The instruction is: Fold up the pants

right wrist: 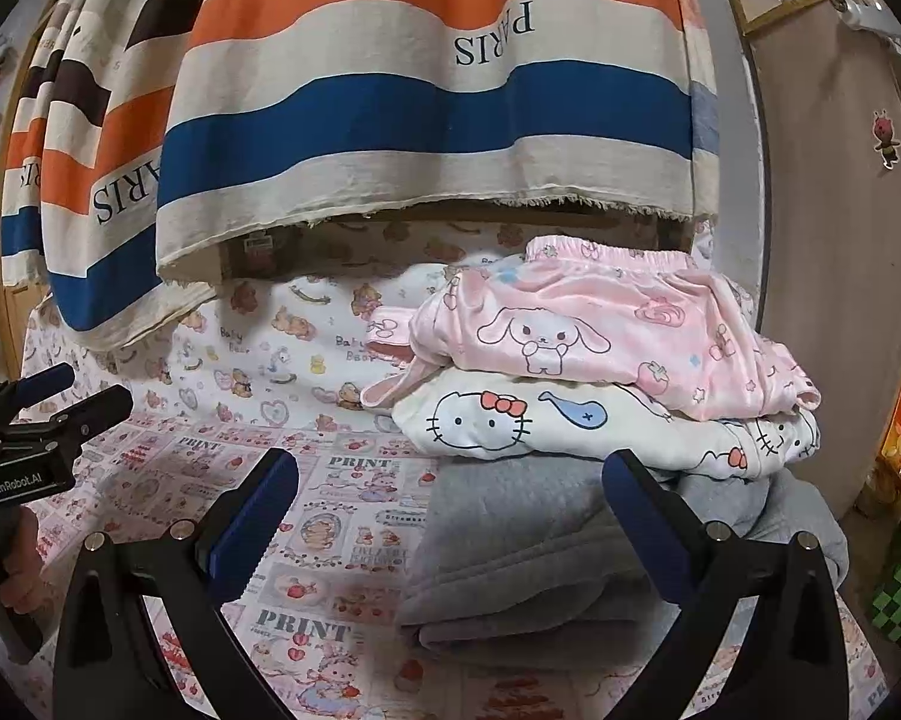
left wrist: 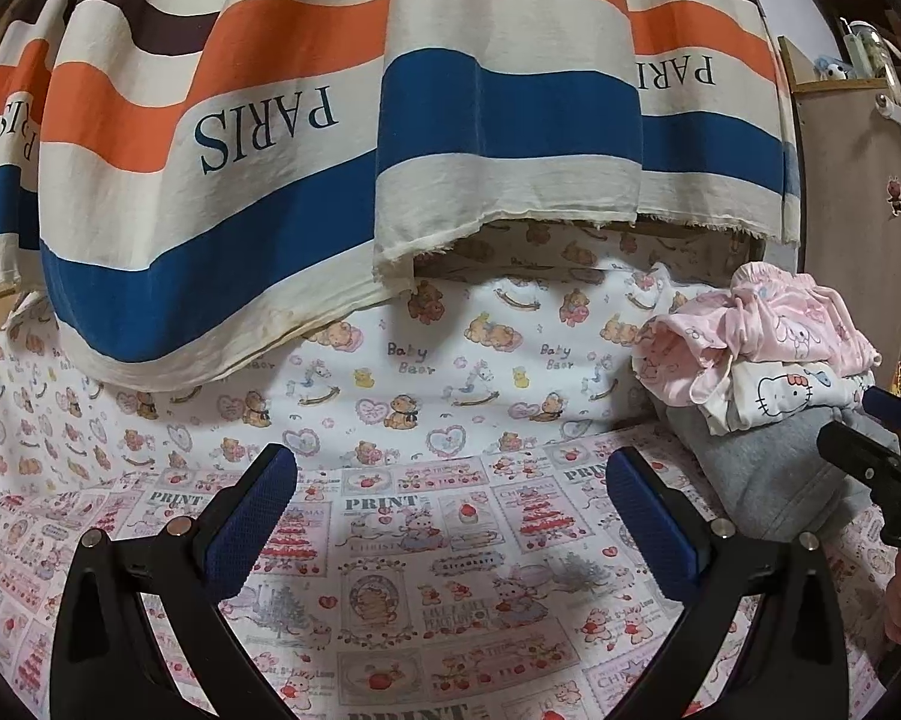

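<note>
Stack of three pants: pink pair (right wrist: 594, 336) atop white pair (right wrist: 570, 423) atop grey pair (right wrist: 528, 546), right side of printed sheet (left wrist: 420, 540). Left gripper (left wrist: 450, 531), right gripper (right wrist: 447, 531): jaws wide, empty. Step: likely picking next pair. Next: right gripper takes pink pair.

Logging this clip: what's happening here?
A person holds two claws over a bed sheet, both open and empty. The left claw hovers above bare sheet; the right claw faces a stack of clothes: pink pants on top, white pants under them, a grey garment at the bottom. Nothing is gripped at this moment. A striped cloth hangs behind.
</note>
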The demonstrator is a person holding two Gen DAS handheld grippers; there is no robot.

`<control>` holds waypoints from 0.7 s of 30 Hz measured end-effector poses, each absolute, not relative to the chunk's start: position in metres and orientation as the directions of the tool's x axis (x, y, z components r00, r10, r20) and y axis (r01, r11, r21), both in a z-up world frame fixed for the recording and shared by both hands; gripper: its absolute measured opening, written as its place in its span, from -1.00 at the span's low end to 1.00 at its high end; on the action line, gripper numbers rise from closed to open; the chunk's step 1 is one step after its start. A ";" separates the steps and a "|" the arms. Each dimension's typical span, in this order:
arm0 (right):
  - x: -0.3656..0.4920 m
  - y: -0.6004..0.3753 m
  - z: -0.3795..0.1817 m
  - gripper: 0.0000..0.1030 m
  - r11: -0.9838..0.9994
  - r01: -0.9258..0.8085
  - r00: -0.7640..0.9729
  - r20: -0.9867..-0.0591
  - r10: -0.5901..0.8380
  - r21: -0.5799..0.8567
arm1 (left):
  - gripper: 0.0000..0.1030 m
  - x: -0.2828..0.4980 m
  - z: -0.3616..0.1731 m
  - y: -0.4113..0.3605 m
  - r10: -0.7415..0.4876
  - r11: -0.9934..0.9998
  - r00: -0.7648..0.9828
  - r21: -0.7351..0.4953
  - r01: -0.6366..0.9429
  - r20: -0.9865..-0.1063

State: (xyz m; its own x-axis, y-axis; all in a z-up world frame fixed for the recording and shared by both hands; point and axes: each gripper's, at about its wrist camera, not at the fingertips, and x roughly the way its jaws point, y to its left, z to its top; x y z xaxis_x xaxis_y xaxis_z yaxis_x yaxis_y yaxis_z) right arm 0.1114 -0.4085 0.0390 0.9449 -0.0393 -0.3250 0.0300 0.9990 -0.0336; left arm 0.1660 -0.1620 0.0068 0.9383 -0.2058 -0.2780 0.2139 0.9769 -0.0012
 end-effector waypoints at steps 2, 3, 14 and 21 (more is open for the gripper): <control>0.112 -0.409 0.039 0.98 0.999 0.030 0.944 -0.327 -0.038 -0.031 | 0.99 0.166 0.007 -0.162 -0.208 0.976 0.938 0.000 0.216 -0.279; 0.112 -0.409 0.039 0.98 0.999 0.031 0.944 -0.327 -0.039 -0.031 | 0.99 0.166 0.007 -0.162 -0.208 0.976 0.938 0.001 0.217 -0.279; 0.111 -0.409 0.039 0.98 0.999 0.035 0.943 -0.332 -0.041 -0.023 | 0.99 0.166 0.007 -0.161 -0.205 0.977 0.938 -0.003 0.213 -0.279; 0.113 -0.410 0.039 0.98 0.999 0.031 0.941 -0.336 -0.035 -0.019 | 0.99 0.166 0.007 -0.160 -0.207 0.977 0.938 -0.002 0.215 -0.280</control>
State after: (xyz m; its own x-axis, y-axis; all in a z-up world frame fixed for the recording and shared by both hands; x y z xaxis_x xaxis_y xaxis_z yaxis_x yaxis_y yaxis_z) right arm 0.1126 -0.4098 0.0389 0.9412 -0.0353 -0.3361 0.0308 0.9994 -0.0188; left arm 0.1661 -0.1603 0.0074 0.9375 -0.2067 -0.2799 0.2146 0.9767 -0.0022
